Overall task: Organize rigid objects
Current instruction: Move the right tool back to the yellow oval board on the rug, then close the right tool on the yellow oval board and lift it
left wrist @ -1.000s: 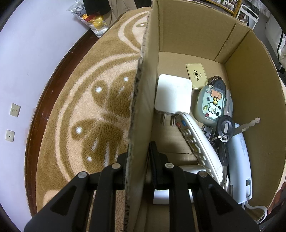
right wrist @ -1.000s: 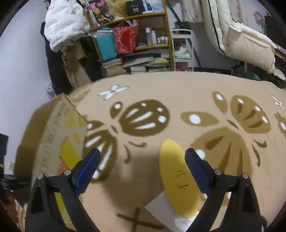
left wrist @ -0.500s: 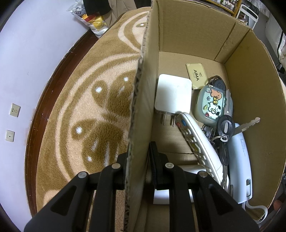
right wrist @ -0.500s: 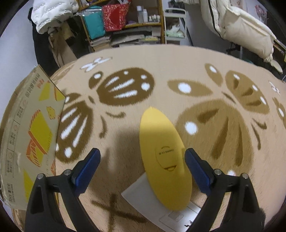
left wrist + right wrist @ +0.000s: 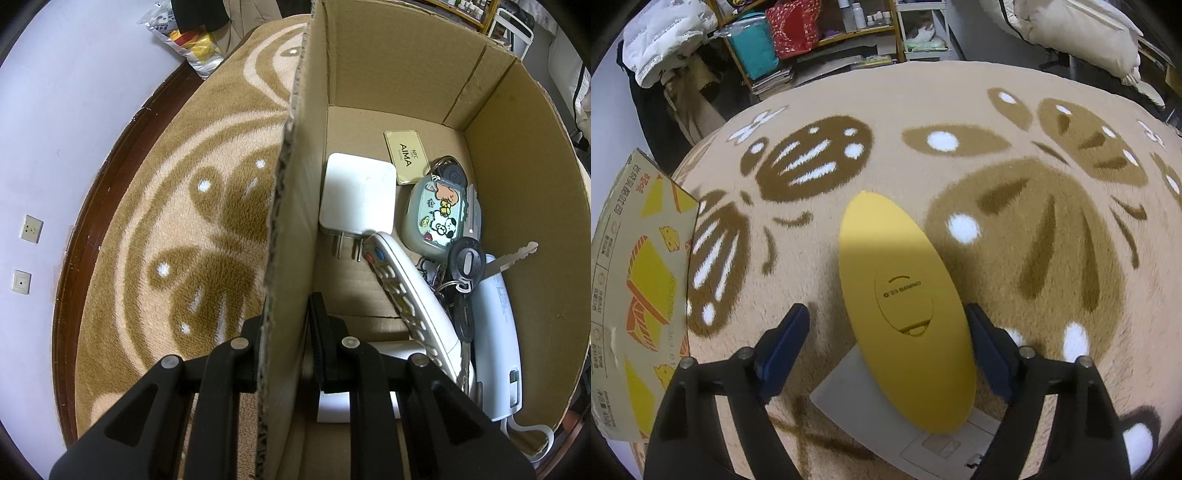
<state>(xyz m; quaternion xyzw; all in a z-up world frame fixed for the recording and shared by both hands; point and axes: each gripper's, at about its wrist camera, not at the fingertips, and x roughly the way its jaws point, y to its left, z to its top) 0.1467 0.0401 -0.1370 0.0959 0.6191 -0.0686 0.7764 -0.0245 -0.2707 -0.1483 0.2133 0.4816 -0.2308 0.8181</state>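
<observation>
My left gripper [image 5: 288, 317] is shut on the near side wall of the cardboard box [image 5: 295, 221], one finger inside and one outside. Inside the box lie a white charger [image 5: 356, 199], a white remote [image 5: 410, 299], a gold card [image 5: 406, 157], a cartoon case [image 5: 439, 214], keys [image 5: 467, 260] and a pale blue-white device [image 5: 495, 332]. In the right wrist view a yellow oval object [image 5: 905, 295] rests on the carpet, partly over a flat white device [image 5: 886, 424]. My right gripper [image 5: 886, 325] straddles it with jaws closing; the left pad stands clear of it.
The brown patterned carpet [image 5: 1034, 240] spreads around. The box's printed outer side [image 5: 639, 277] stands at the left of the right wrist view. Cluttered shelves [image 5: 812, 37] and bedding [image 5: 1071, 29] lie beyond. A plastic bag [image 5: 192, 44] and a white wall [image 5: 55, 147] border the carpet.
My right gripper has come down over the yellow oval, which now sits between the fingers, and its jaws have narrowed. The left gripper and the box have not moved.
</observation>
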